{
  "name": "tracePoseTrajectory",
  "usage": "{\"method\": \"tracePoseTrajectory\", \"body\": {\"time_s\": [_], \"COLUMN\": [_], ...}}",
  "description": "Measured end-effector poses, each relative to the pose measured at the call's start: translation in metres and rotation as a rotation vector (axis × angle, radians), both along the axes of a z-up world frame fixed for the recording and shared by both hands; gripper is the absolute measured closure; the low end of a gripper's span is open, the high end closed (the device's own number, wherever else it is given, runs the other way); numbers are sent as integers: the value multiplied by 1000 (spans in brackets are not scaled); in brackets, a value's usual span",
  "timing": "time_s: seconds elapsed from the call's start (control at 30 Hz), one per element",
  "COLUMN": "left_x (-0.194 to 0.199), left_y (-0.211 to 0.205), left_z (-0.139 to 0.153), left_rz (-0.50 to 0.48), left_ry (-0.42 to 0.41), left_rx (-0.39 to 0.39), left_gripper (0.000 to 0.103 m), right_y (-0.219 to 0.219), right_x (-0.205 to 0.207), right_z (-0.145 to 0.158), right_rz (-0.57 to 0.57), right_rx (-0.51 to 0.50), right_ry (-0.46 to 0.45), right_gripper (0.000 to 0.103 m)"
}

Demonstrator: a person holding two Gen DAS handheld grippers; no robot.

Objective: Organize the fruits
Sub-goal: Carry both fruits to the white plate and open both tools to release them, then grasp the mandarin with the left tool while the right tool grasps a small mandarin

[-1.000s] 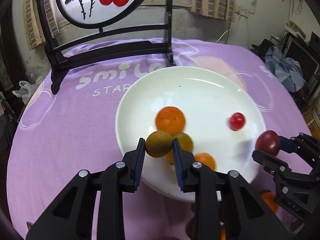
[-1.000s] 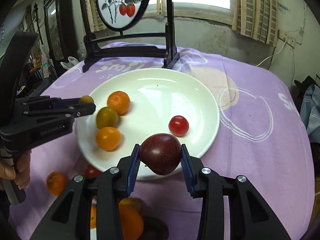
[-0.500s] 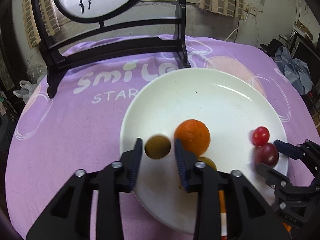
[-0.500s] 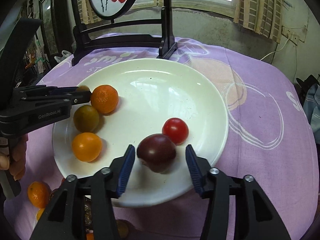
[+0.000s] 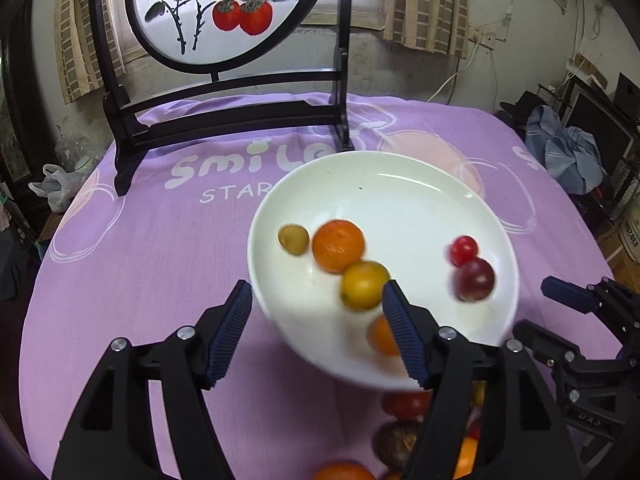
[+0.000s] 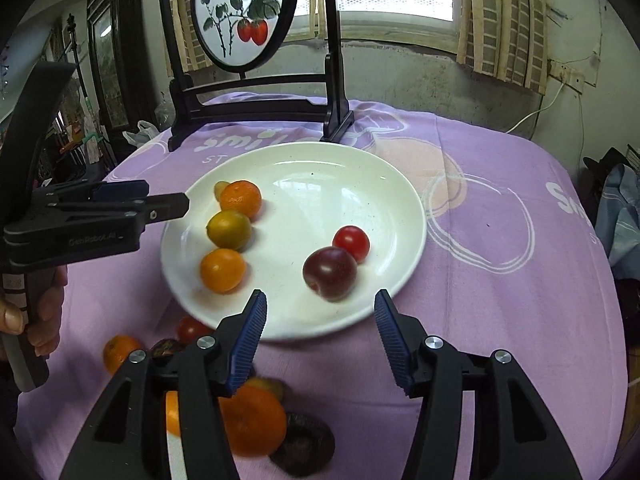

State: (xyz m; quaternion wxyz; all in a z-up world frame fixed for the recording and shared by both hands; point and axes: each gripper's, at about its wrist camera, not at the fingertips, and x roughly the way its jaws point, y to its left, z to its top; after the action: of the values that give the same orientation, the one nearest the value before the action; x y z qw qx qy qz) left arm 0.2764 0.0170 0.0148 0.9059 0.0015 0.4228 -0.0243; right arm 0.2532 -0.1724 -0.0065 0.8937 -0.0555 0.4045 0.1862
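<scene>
Your left claw [image 5: 318, 328] and right claw [image 6: 320, 334] both gape empty at the near rim of the plate [image 6: 408, 216], where the plum [image 6: 329, 273] rests

Left gripper [image 5: 318, 330] wide open over near rim of white plate [image 5: 404, 184], holding nothing. On plate: small greenish fruit [image 5: 293, 239] just beside big orange [image 5: 338, 245], which touches yellow-green citrus [image 5: 363, 285]; cherry tomato [image 5: 463, 250] touching dark plum [image 5: 474, 279] on right. Right gripper [image 5: 532, 306] open too, by plate's right edge.
</scene>
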Motion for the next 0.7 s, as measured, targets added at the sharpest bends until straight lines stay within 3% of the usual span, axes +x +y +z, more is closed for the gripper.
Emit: {"method": "tracePoseTrajectory", "body": {"time_s": [0.33, 0.7], "left_x": [-89, -154], "left_y": [-6, -6], "left_z": [15, -15], "left_rz": [-19, -23], "left_ry": [-28, 10], "left_rx": [-44, -41], "left_gripper": [30, 30], "right_y": [-10, -19], "right_x": [-66, -130], "right_z": [-1, -17], "right_rz": [-5, -11], "right_rx": [23, 54], "right_ry": [11, 49], "right_gripper": [45, 44]}}
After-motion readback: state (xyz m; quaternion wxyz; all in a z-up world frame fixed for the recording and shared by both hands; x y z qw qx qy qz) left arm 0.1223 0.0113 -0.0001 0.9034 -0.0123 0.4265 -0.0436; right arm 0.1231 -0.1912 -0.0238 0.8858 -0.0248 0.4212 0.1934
